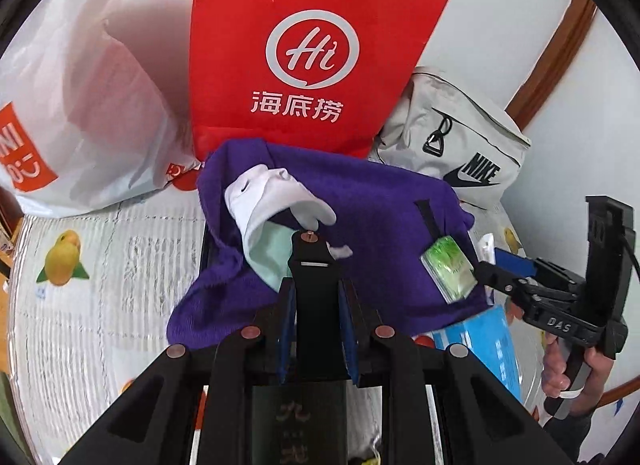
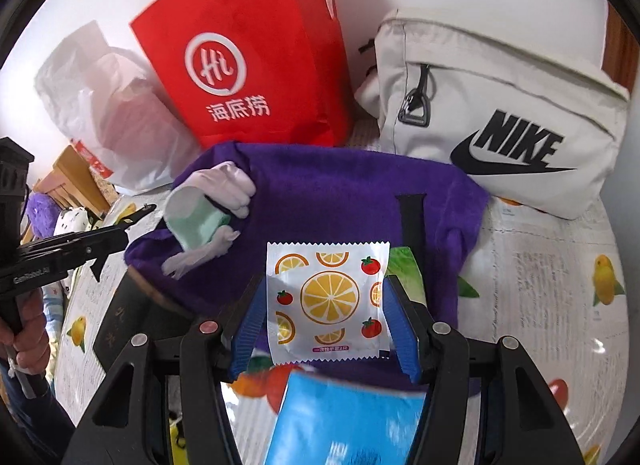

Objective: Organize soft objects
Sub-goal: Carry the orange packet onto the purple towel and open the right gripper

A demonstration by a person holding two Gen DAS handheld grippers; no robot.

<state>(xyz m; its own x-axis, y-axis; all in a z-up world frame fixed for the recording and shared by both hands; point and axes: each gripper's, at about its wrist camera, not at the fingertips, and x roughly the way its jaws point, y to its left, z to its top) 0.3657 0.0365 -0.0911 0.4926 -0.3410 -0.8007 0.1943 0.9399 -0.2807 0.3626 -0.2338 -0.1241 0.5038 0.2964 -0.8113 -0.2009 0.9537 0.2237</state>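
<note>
The right gripper (image 2: 326,301) clamps a fruit-printed sachet (image 2: 328,299) by its edges above the purple towel (image 2: 332,201), probably carrying it to be sorted; the left gripper (image 1: 316,265), jaws narrow, seems pinched on a black strap (image 1: 310,265) near the white sock (image 1: 276,197)

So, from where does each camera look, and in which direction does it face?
Left wrist: sits on the left gripper, looking down along it at the purple towel; the right gripper and its hand show at right.
Right wrist: sits on the right gripper, shut on a fruit-print packet; the left gripper shows at left.
Shared: towel, red bag, Nike bag, white sock.
</note>
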